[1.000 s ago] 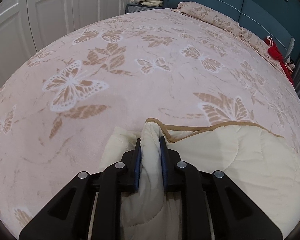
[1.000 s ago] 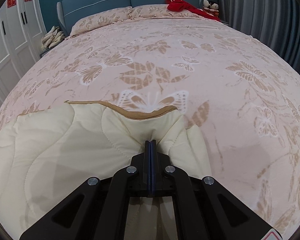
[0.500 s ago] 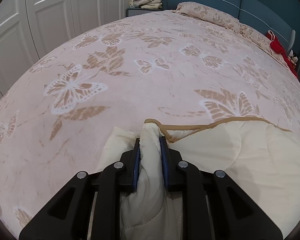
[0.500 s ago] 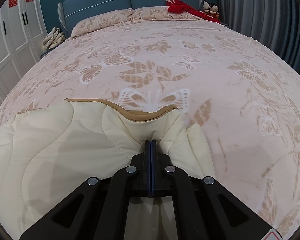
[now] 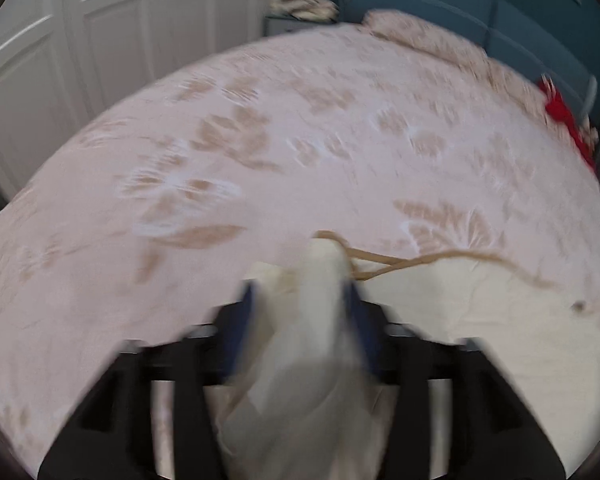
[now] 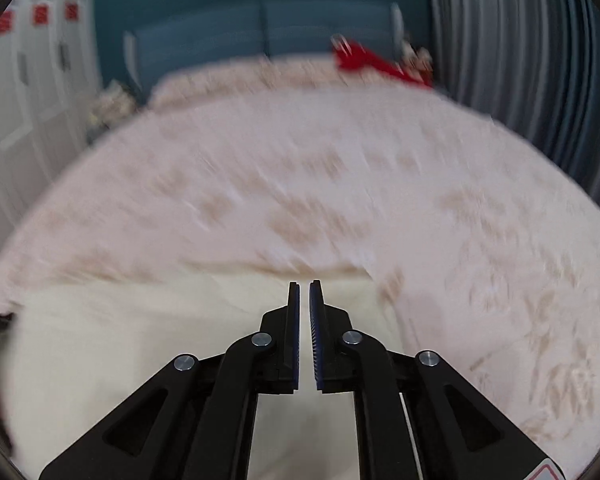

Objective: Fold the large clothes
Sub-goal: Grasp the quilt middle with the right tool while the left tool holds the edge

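A cream quilted garment (image 5: 480,320) with a tan trim (image 5: 420,258) lies on the pink butterfly bedspread (image 5: 300,140). The blurred left wrist view shows my left gripper (image 5: 300,292) with its jaws opening. A raised fold of the garment still stands between the pads, and there is a gap on the fold's left side. My right gripper (image 6: 304,284) hangs above the flat garment (image 6: 140,340). Its jaws are opening to a narrow slit with nothing between them.
White wardrobe doors (image 5: 100,60) run along the left of the bed. A teal headboard (image 6: 260,28) and pillows close the far end, with a red item (image 6: 372,62) beside them. Grey curtains (image 6: 520,60) hang on the right. A pile of cloth (image 5: 304,0) sits by the headboard.
Both grippers have risen from the bed. The left jaws have spread apart around the fold. The right jaws have parted and let go of the garment, which now lies flat below.
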